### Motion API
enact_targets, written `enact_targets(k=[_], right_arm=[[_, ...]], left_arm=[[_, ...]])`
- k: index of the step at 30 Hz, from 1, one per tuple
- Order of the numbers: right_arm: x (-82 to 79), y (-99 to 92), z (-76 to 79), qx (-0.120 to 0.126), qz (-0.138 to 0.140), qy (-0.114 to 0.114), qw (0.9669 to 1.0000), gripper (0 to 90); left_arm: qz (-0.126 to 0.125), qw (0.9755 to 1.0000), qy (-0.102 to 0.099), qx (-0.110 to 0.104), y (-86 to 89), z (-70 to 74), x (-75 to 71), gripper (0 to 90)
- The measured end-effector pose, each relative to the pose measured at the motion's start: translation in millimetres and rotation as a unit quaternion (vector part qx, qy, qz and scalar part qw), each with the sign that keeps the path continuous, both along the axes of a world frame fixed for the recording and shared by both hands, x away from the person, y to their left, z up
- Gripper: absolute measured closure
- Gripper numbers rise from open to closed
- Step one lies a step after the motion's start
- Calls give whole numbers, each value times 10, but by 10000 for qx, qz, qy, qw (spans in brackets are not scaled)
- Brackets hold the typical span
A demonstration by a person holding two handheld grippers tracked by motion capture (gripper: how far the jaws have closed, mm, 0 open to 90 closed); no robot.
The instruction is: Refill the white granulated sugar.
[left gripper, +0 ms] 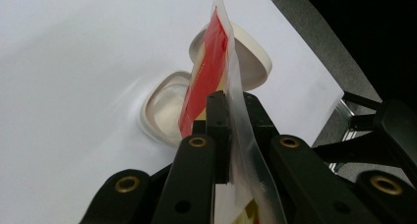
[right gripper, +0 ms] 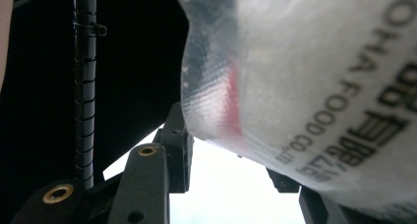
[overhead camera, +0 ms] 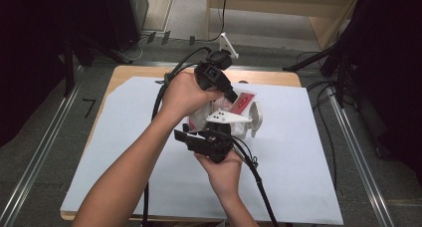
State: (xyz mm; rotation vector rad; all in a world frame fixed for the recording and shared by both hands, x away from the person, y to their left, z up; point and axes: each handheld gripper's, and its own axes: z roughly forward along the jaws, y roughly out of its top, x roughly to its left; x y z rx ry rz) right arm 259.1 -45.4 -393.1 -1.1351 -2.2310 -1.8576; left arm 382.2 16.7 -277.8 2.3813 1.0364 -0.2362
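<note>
A clear plastic pouch (overhead camera: 243, 101) with a red label hangs over the middle of the white sheet. My left gripper (overhead camera: 232, 95) comes down from above and is shut on the pouch's top edge (left gripper: 231, 86). In the left gripper view its jaws (left gripper: 233, 103) pinch the thin film flat. My right gripper (overhead camera: 214, 130) reaches in from below, with its grey plate (overhead camera: 226, 118) on top. In the right gripper view the bulging, printed lower part of the pouch (right gripper: 314, 76) spans both pads of the right gripper (right gripper: 228, 153). An open white tub (left gripper: 162, 108) and its lid (left gripper: 253, 57) lie beneath the pouch.
The white sheet (overhead camera: 124, 152) covers most of a wooden table (overhead camera: 124, 72). The tub's lid (overhead camera: 256, 116) sits right of the grippers. Black cables (overhead camera: 259, 182) trail from both grippers toward the front and back edges. Metal rails (overhead camera: 358, 152) run along the floor on each side.
</note>
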Motion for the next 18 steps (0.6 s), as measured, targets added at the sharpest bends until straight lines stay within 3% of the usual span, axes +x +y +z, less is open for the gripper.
enact_targets(k=[14, 15, 18], right_arm=[[-19, 14, -23, -101, -118, -128, 9998, 655], [-23, 15, -27, -196, -183, -174, 9995, 724], [-24, 11, -36, -205, -178, -215, 9994, 722]], left_arm=[[-44, 10000, -3, -12, 9, -5, -18, 854], [-61, 10000, -1, -9, 13, -10, -19, 853], [-60, 10000, 2, -20, 26, -11, -19, 853]])
